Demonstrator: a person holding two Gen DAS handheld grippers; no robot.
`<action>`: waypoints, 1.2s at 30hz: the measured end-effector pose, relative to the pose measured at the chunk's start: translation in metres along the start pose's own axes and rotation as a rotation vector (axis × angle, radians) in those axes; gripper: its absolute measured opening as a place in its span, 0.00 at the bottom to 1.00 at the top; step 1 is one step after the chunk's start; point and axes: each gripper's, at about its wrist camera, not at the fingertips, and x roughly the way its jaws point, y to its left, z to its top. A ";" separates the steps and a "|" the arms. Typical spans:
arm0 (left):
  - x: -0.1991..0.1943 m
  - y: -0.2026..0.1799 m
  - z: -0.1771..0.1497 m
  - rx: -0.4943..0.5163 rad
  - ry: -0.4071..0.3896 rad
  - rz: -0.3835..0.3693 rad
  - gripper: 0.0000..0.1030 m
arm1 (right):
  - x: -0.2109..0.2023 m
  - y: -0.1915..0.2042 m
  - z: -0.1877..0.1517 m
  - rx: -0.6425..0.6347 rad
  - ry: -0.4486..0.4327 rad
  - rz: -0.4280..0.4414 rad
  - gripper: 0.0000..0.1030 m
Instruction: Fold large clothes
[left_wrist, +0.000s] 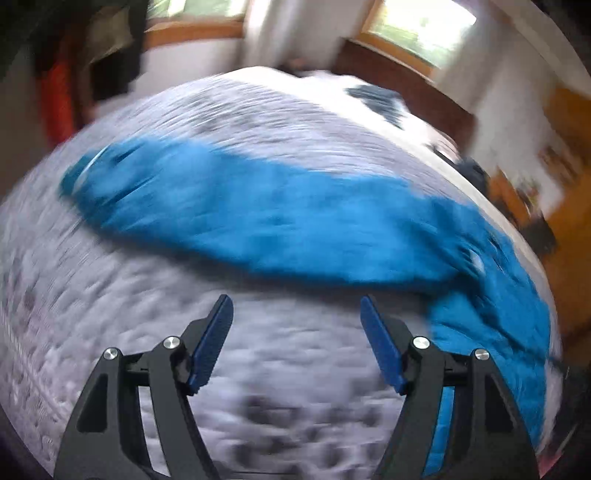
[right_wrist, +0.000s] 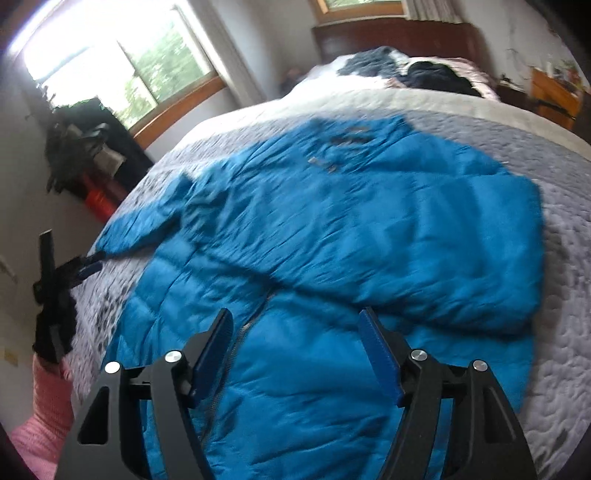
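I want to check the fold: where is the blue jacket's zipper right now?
In the right wrist view the zipper runs down the blue jacket on the bed, just right of the right gripper's left finger.

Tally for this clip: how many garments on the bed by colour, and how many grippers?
Blue puffer jacket: 1
Dark clothing pile near the headboard: 1 pile, item count unclear
Grippers: 2, left gripper and right gripper, both with jaws open
Total: 4
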 end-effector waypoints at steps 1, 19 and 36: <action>0.002 0.014 0.003 -0.048 0.004 -0.002 0.68 | 0.003 0.004 -0.002 -0.010 0.007 -0.005 0.69; 0.056 0.098 0.072 -0.416 -0.112 -0.114 0.29 | 0.033 -0.007 -0.014 0.016 0.049 -0.044 0.69; -0.053 -0.067 0.060 -0.008 -0.344 -0.199 0.03 | 0.003 -0.019 -0.020 0.031 0.010 -0.089 0.69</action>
